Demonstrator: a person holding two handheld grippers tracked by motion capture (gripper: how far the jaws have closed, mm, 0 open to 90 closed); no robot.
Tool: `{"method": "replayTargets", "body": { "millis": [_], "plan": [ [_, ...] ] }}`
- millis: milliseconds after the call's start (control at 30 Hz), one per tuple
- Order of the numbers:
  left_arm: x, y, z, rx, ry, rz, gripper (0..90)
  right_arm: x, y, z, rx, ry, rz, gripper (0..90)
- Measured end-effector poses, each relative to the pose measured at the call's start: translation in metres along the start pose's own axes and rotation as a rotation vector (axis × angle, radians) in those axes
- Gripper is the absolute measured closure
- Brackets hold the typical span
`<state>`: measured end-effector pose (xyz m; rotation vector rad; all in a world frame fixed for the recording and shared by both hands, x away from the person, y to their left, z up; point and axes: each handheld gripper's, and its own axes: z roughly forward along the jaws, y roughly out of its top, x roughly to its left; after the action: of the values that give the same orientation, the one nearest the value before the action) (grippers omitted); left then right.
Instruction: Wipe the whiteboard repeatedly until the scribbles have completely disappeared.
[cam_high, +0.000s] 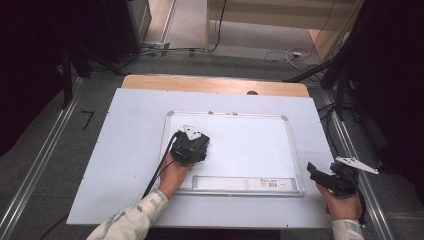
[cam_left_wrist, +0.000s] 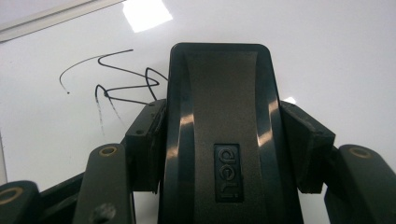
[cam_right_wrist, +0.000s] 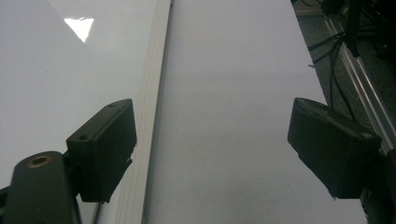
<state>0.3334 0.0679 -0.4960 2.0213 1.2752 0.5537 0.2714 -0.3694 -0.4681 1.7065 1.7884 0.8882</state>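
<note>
**L hand-held gripper clamped on eraser over whiteboard; R idle at edge**

The left hand-held gripper (cam_high: 196, 141) sits on the upper-left part of the whiteboard (cam_high: 250, 145), which lies flat on the white-covered surface (cam_high: 130, 150). The person's left forearm comes in from the bottom of the high view at a slant, camo-pattern sleeve (cam_high: 135, 217) low, wrist straight, hand (cam_high: 175, 172) wrapped round the gripper body from behind, jaws pointing fwd and down at the board. Grey three-cornered plate on top, cable trailing back along the forearm.

In the left gripper view both jaws press the sides of a black board eraser (cam_left_wrist: 224, 135), logo plate facing the camera; clamped on it, no gap either side. Eraser rests on/near the board face; can't tell if it touches. Just left of the eraser, a thin black marker scribble (cam_left_wrist: 112, 79) on the board, partly running behind the eraser's edge.

The right hand-held gripper (cam_high: 325, 175) is well apart from the left one, off the board's lower-right corner, near the surface's right edge. Right hand (cam_high: 342, 205) comes from the bottom, gripper tilted, jaws aimed toward the board. In the right gripper view its jaws stand wide apart w/ nothing between them; board frame (cam_right_wrist: 152, 116) runs up past the left jaw.
</note>
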Motion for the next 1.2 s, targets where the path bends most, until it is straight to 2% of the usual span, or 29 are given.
{"method": "replayTargets", "body": {
  "millis": [133, 400, 733, 833, 1000, 1200],
  "plan": [
    [0.008, 0.005, 0.005, -0.009, 0.011, -0.023, 40.7, 0.001, 0.000, -0.001, -0.002, 0.002, 0.004, 14.2],
    [0.031, 0.015, 0.016, -0.010, 0.065, -0.065, 40.7, -0.002, -0.001, -0.002, -0.002, 0.000, 0.005, 14.2],
    [0.058, 0.020, 0.021, -0.012, 0.126, -0.126, 40.6, -0.004, -0.002, -0.003, -0.003, 0.001, 0.010, 14.2],
    [0.063, 0.021, 0.022, -0.009, 0.138, -0.132, 40.7, -0.004, -0.002, -0.003, -0.004, 0.001, 0.012, 14.2],
    [0.059, 0.023, 0.023, -0.008, 0.148, -0.135, 40.7, -0.003, -0.001, -0.002, -0.002, 0.004, 0.007, 14.2],
    [0.036, 0.026, 0.027, -0.008, 0.108, -0.094, 40.8, 0.000, 0.000, 0.000, 0.000, 0.003, -0.002, 14.2]
  ]
}}
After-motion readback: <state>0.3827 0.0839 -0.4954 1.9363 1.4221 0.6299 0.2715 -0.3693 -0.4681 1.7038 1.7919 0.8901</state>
